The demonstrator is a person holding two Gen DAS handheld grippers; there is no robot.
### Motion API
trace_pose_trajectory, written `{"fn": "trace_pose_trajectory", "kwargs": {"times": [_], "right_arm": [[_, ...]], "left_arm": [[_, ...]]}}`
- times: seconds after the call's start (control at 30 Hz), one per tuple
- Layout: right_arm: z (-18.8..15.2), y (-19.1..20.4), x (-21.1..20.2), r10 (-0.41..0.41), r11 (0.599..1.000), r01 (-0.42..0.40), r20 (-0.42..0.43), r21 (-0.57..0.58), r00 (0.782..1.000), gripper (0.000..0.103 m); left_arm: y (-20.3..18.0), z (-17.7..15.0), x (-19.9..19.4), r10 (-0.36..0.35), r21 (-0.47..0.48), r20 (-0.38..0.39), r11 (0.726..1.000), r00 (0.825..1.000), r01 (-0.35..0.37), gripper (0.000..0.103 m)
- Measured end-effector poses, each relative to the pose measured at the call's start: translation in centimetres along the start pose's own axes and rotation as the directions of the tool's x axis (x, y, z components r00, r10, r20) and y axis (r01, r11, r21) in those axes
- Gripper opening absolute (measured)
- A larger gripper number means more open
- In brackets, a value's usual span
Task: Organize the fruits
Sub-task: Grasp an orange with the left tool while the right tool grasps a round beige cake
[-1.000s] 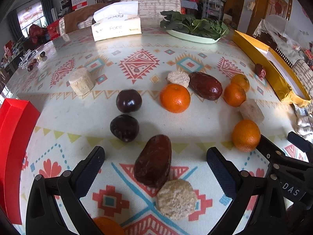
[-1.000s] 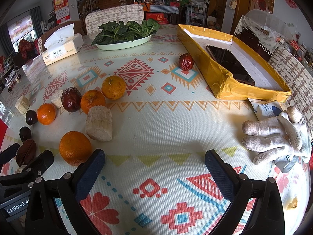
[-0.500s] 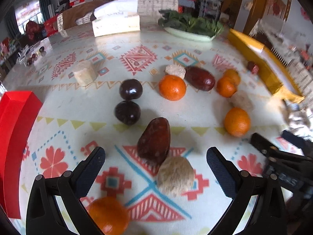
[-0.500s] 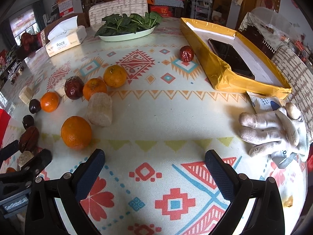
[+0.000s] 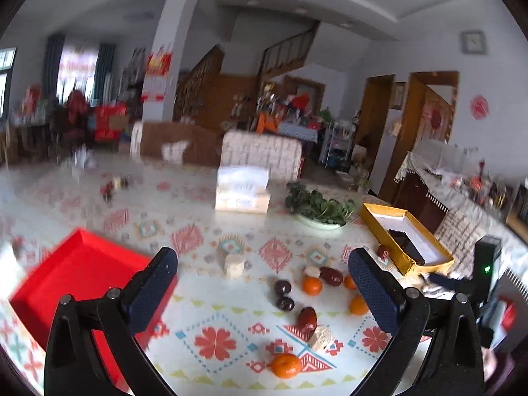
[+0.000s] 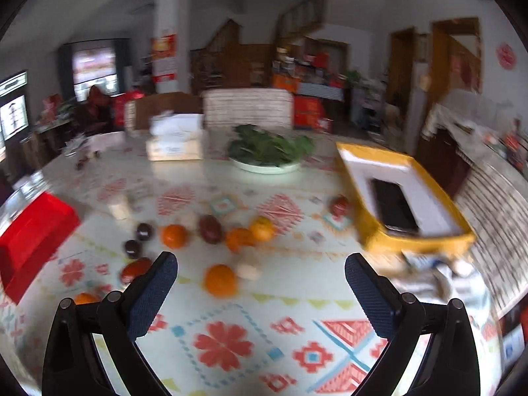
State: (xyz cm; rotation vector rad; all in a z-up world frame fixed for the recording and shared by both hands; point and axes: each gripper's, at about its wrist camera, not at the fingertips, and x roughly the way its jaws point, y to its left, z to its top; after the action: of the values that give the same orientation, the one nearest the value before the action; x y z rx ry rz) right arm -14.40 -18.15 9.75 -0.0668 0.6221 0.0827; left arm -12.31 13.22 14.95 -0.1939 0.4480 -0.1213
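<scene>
Fruits lie scattered on the patterned tablecloth: several oranges (image 5: 285, 365) (image 6: 220, 280), two dark round plums (image 5: 282, 287) (image 6: 144, 231), large reddish-brown dates (image 5: 307, 318) (image 6: 210, 228) and pale cut chunks (image 5: 234, 266). A red tray (image 5: 76, 270) sits at the left, also in the right wrist view (image 6: 33, 231). My left gripper (image 5: 262, 288) is open and empty, raised high above the table. My right gripper (image 6: 260, 292) is open and empty, also raised. Both views are blurred.
A yellow box with a phone in it (image 5: 404, 241) (image 6: 402, 204) lies at the right. A plate of greens (image 6: 267, 151) and a tissue box (image 5: 242, 194) stand at the back. The right gripper's body (image 5: 485, 277) shows at the right edge.
Both grippers have pulled up and back from the table, so the fruits look smaller and farther. The red tray has come fully into view. Nothing was taken hold of.
</scene>
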Motion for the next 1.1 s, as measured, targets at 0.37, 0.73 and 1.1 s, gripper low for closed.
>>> {"fn": "trace_pose_trajectory", "kwargs": {"times": [0.37, 0.73, 1.1], "right_arm": [[-2.2, 3.5, 3.6, 0.355, 0.935, -0.351, -0.207, 0.058, 0.912, 0.085], [-3.6, 9.2, 7.0, 0.426, 0.89, -0.455, -0.323, -0.016, 0.845, 0.052], [-3.6, 8.5, 6.6, 0.421, 0.9, -0.436, -0.328, 0.03, 0.846, 0.035]], "left_arm": [[-0.4, -8.7, 4.8, -0.169, 0.034, -0.33, 0.981, 0.929, 0.191, 0.085], [-0.9, -10.9, 6.1, -0.151, 0.105, -0.429, 0.971, 0.891, 0.215, 0.063], [-2.5, -10.9, 8.7, -0.156, 0.105, -0.474, 0.967, 0.866, 0.231, 0.063]]}}
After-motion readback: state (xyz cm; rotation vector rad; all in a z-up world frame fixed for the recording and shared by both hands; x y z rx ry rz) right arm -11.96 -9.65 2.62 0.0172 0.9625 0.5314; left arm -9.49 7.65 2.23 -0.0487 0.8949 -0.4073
